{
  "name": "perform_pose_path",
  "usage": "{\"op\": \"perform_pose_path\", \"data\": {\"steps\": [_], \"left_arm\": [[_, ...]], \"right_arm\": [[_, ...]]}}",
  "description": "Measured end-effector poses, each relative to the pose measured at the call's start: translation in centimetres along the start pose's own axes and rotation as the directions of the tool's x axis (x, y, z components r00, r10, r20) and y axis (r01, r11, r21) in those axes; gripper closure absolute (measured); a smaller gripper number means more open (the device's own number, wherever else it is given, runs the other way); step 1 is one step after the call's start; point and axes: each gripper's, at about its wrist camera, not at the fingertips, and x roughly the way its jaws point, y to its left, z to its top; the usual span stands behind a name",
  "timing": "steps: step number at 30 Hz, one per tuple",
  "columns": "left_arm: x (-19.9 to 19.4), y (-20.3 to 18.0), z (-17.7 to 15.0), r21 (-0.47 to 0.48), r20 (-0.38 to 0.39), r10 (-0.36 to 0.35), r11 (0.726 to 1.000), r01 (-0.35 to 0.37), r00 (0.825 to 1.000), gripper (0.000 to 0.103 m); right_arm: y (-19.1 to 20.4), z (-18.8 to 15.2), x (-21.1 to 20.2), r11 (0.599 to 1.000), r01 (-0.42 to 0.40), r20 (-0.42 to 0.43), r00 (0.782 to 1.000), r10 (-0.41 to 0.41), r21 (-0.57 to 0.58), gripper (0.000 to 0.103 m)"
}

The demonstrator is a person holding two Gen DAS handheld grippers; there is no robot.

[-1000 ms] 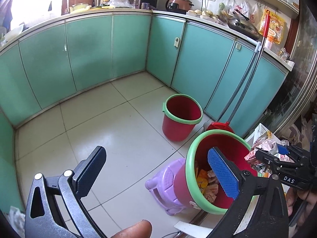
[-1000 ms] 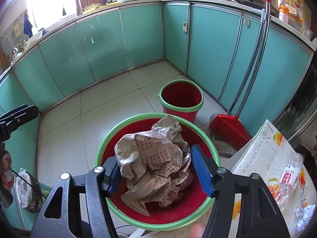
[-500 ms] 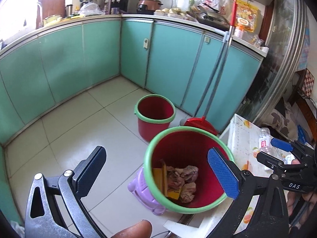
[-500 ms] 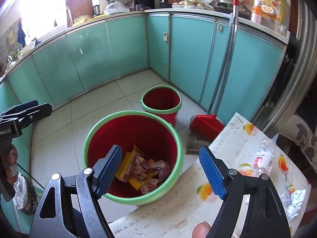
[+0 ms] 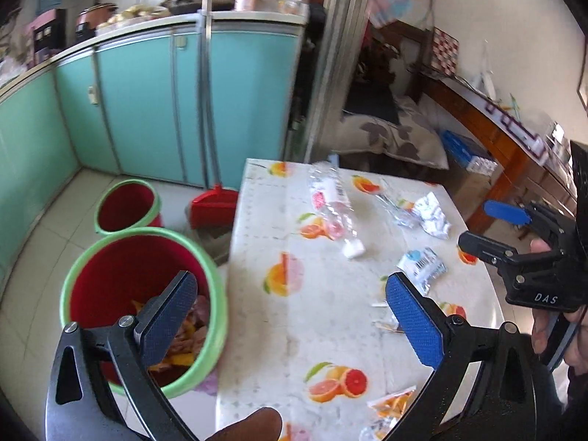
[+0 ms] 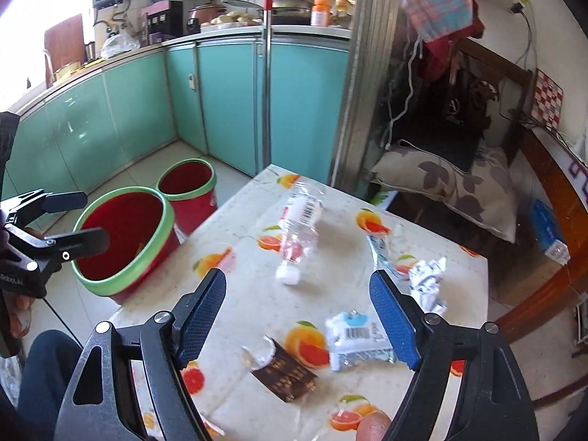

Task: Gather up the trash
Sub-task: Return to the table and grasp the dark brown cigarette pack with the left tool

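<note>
Left claw (image 5: 290,305): pads spread wide, nothing between them; low in the left wrist frame, straddling the desk's left edge.
Right claw (image 6: 297,316): pads wide apart and empty, low centre of the right wrist frame, above the desk.
Desk (image 6: 250,279): fruit-print cloth; its left edge runs just beside the near bin, its far edge stops short of a pillow (image 6: 452,183).
Plastic bottle (image 6: 299,228): crushed, lying flat in mid-frame, long axis running from the far edge toward the camera, white cap at the near end.
White wrapper (image 6: 354,340): barcode up, lying crosswise just inside the right pad, which cuts off its right end.
Brown wrapper (image 6: 284,371): torn, flat, lower centre, between the pads.
Crumpled foil (image 6: 428,283): right of frame, near the desk's right edge.
Open room: bare cloth lies between bottle and the near wrappers.
Near bin (image 5: 143,305): red with green rim, lower left of the left wrist frame; scraps at the bottom partly hidden by the left pad.
Far bin (image 5: 126,207): smaller, behind it.
Broom (image 5: 211,198): red head on the floor, handle leaning on the teal cupboards.
Hard to make out: a clear scrap beside the foil is blurred.
</note>
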Motion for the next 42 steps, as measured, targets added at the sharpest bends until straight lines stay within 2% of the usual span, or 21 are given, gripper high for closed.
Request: {"op": "perform_pose_path", "data": {"steps": [3, 10, 14, 20, 27, 28, 30, 31, 34, 37, 40, 42], "left_arm": [[3.0, -3.5, -0.4, 0.042, -0.082, -0.055, 0.997, 0.058, 0.995, 0.000], [8.6, -10.9, -3.3, 0.101, -0.203, -0.092, 0.988, 0.114, 0.975, 0.000], [11.2, -13.2, -4.7, 0.131, -0.257, -0.068, 0.986, 0.104, 0.964, 0.000], [13.9, -15.1, -5.7, 0.165, -0.313, 0.002, 0.985, 0.052, 0.950, 0.000], [16.1, -16.2, -6.7, 0.206, -0.364, 0.091, 0.979, -0.015, 0.927, 0.001], [16.2, -16.1, -6.9, 0.209, -0.368, 0.105, 0.978, -0.029, 0.924, 0.007], [16.3, -15.8, -6.9, 0.190, -0.376, 0.098, 0.981, -0.027, 0.921, 0.009], [16.2, -15.7, -6.9, 0.183, -0.379, 0.091, 0.983, -0.022, 0.921, 0.025], [16.0, -15.2, -6.8, 0.176, -0.382, 0.089, 0.984, -0.022, 0.920, 0.026], [15.6, -14.1, -6.5, 0.154, -0.375, 0.091, 0.987, -0.035, 0.923, 0.026], [14.2, -12.8, -5.6, 0.116, -0.342, 0.081, 0.992, -0.043, 0.936, 0.026], [12.9, -11.8, -4.8, 0.105, -0.307, 0.092, 0.992, -0.062, 0.947, 0.026]], "right_arm": [[-3.0, -1.9, -0.8, 0.999, 0.044, -0.015, 0.999, -0.043, 0.021, 0.021], [-8.2, -5.3, -2.0, 0.990, 0.101, -0.041, 0.994, -0.098, 0.093, 0.020], [-10.8, -6.8, -2.9, 0.984, 0.132, -0.052, 0.991, -0.126, 0.123, 0.020], [-13.7, -8.2, -3.7, 0.973, 0.164, -0.061, 0.986, -0.156, 0.163, 0.020], [-14.7, -9.1, -2.4, 0.969, 0.173, -0.083, 0.983, -0.161, 0.175, 0.020], [-14.6, -9.1, -2.1, 0.969, 0.173, -0.088, 0.983, -0.160, 0.174, 0.020], [-14.7, -9.1, -1.4, 0.970, 0.170, -0.095, 0.983, -0.155, 0.173, 0.020], [-14.6, -9.2, -1.0, 0.971, 0.167, -0.101, 0.983, -0.151, 0.173, 0.020], [-14.3, -9.1, 0.1, 0.974, 0.151, -0.110, 0.985, -0.133, 0.168, 0.020], [-13.8, -8.9, 1.6, 0.978, 0.117, -0.125, 0.988, -0.096, 0.173, 0.020], [-12.9, -8.5, 3.7, 0.983, 0.076, -0.144, 0.988, -0.053, 0.164, 0.020], [-12.1, -8.3, 5.6, 0.984, 0.061, -0.172, 0.985, -0.032, 0.168, 0.016]]}}
